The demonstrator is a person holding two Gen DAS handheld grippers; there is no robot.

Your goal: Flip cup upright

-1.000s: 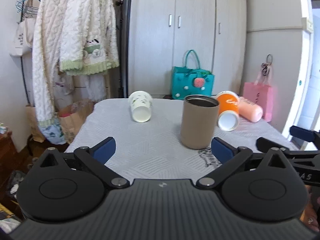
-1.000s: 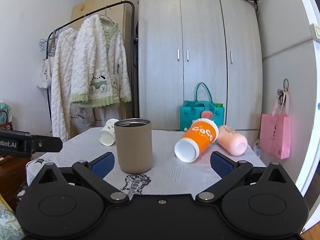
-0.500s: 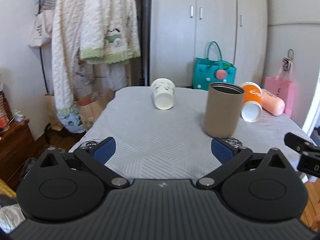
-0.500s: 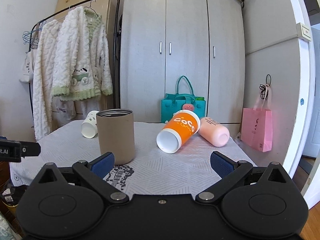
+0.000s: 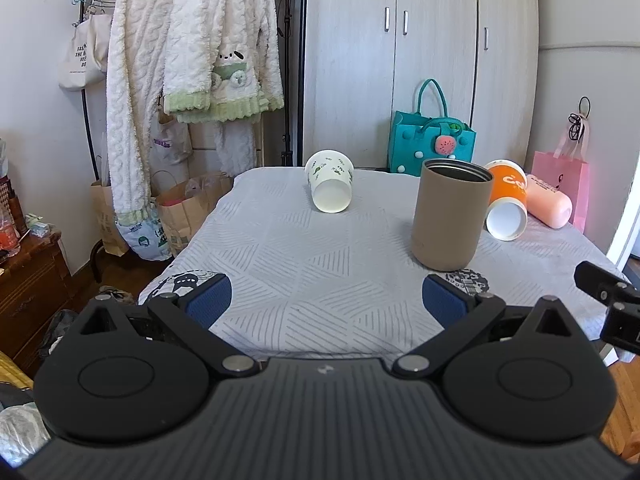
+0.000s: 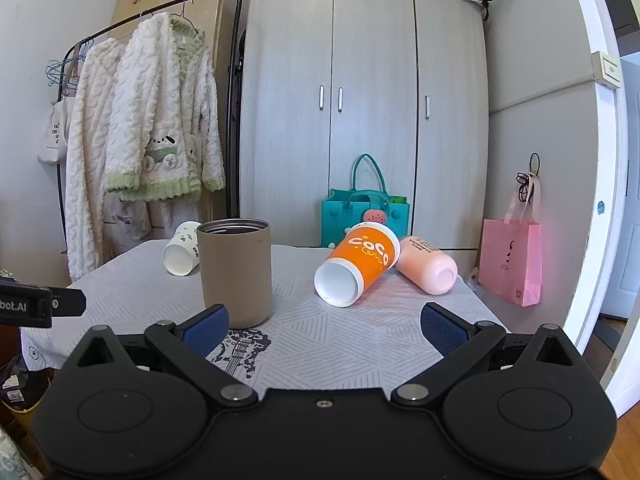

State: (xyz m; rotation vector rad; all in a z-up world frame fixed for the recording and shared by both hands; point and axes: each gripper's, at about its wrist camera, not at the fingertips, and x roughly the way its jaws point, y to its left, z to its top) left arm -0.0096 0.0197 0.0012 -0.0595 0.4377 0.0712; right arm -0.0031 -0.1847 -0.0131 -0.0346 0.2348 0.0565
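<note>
A tan cup [image 5: 452, 216] [image 6: 235, 272] stands upright on the table, mouth up. A white cup with green print [image 5: 330, 186] [image 6: 182, 254] lies on its side at the back. An orange cup [image 5: 506, 204] [image 6: 358, 266] lies on its side, leaning on a pink cup [image 5: 548, 206] [image 6: 428, 270] that also lies down. My left gripper [image 5: 326, 304] is open and empty at the table's near edge. My right gripper [image 6: 325, 324] is open and empty, short of the tan and orange cups.
The table [image 5: 320, 264] has a grey patterned cloth. A coat rack with white robes [image 5: 192, 60] stands at the left, a wardrobe [image 5: 400, 60] behind. A teal bag [image 5: 432, 140] and a pink bag [image 5: 560, 184] sit beyond the table. A wooden cabinet [image 5: 28, 284] is at the far left.
Both grippers have pulled back from the table, so the cups look smaller and farther. The cups have not moved. Both grippers stay open.
</note>
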